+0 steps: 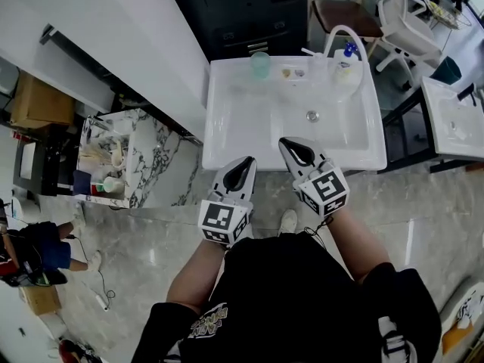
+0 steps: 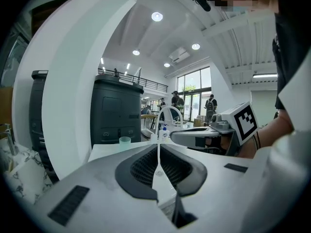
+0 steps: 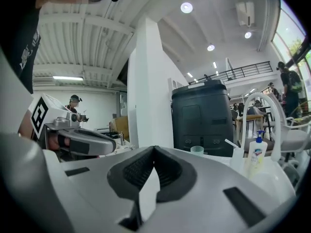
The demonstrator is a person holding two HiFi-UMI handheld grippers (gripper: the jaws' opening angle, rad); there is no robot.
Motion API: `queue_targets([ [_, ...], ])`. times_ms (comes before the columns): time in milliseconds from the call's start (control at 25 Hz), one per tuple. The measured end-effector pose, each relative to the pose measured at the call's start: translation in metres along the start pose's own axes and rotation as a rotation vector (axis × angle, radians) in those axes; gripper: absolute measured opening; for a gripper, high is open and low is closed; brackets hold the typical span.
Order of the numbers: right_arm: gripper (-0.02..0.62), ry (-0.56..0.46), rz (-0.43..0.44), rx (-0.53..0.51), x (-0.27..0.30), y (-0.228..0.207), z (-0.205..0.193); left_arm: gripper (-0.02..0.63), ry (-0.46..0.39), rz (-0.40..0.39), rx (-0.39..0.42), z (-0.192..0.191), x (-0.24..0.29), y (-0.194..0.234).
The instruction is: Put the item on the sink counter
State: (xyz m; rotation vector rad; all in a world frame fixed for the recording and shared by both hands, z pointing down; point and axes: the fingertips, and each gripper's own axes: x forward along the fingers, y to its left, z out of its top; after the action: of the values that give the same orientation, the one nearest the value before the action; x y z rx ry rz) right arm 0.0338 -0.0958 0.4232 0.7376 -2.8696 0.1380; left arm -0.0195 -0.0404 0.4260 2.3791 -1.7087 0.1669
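Note:
Below me is a white sink (image 1: 227, 119); along its back counter stand a pale green cup (image 1: 260, 64), a soap dish (image 1: 292, 72) and a soap bottle (image 1: 345, 65) with a blue pump, beside the curved white faucet (image 1: 342, 33). My left gripper (image 1: 244, 168) hovers at the sink's front edge, shut, with nothing in it. My right gripper (image 1: 296, 150) is just over the front of the basin, also shut and empty. In the left gripper view the jaws meet (image 2: 158, 130), with the cup (image 2: 125, 140) beyond. The right gripper view shows shut jaws (image 3: 154, 148), the cup (image 3: 197, 150) and the bottle (image 3: 256, 154).
A marble-patterned shelf (image 1: 147, 165) with several toiletries stands left of the sink, against a white wall (image 1: 136, 36). A dark cabinet (image 1: 242, 10) is behind the sink, with a brown chair (image 1: 346, 13) to its right. A second white sink (image 1: 454, 119) is at the far right. People stand in the distance.

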Motion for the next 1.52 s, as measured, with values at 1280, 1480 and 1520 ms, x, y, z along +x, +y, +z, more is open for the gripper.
queue_targets([
  [1280, 0.054, 0.016, -0.154, 0.068, 0.012, 0.072, -0.003, 0.025, -0.003, -0.144, 0.007, -0.011, -0.046, 0.044],
  [1480, 0.054, 0.013, -0.150, 0.067, 0.009, 0.073, -0.003, 0.026, -0.005, -0.142, 0.004, -0.012, -0.047, 0.041],
  [1520, 0.054, 0.013, -0.150, 0.066, 0.008, 0.073, -0.003, 0.026, -0.005, -0.142, 0.003, -0.012, -0.047, 0.040],
])
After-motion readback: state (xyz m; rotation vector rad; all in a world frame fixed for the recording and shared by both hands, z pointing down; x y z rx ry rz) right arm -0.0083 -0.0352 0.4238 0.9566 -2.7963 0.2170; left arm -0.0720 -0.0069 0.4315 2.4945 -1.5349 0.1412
